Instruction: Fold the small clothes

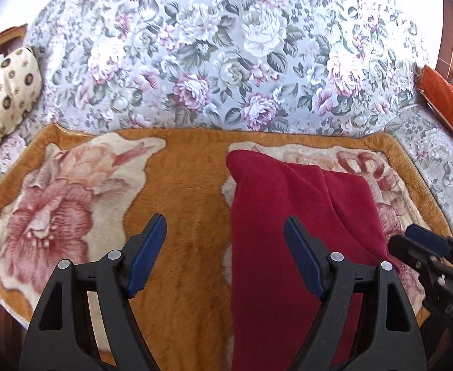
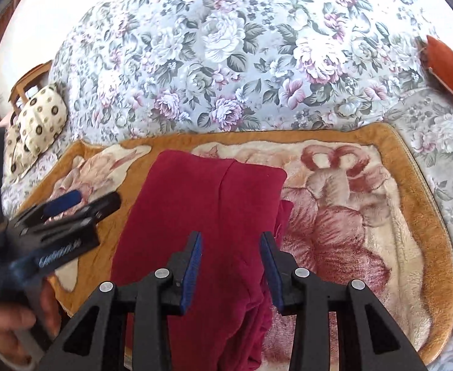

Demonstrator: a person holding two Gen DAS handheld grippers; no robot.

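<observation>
We are hovering both tools, left tool [image 1: 225,241] wide, right tool [image 2: 231,249] narrower, both empty, over the red garment [image 2: 208,216]; we should be pinching matching corners evenly.

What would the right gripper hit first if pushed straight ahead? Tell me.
Most likely the dark red garment: the open right gripper points along it, over its right part. Beyond lie the plush floral blanket and the floral sofa back. Height is unclear.

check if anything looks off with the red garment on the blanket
The red garment is folded into a long strip, but its right edge is uneven: a lower layer sticks out past the top fold and bunches nearer the camera. Both grippers, left and right, are open above it. Nothing looks damaged.
</observation>
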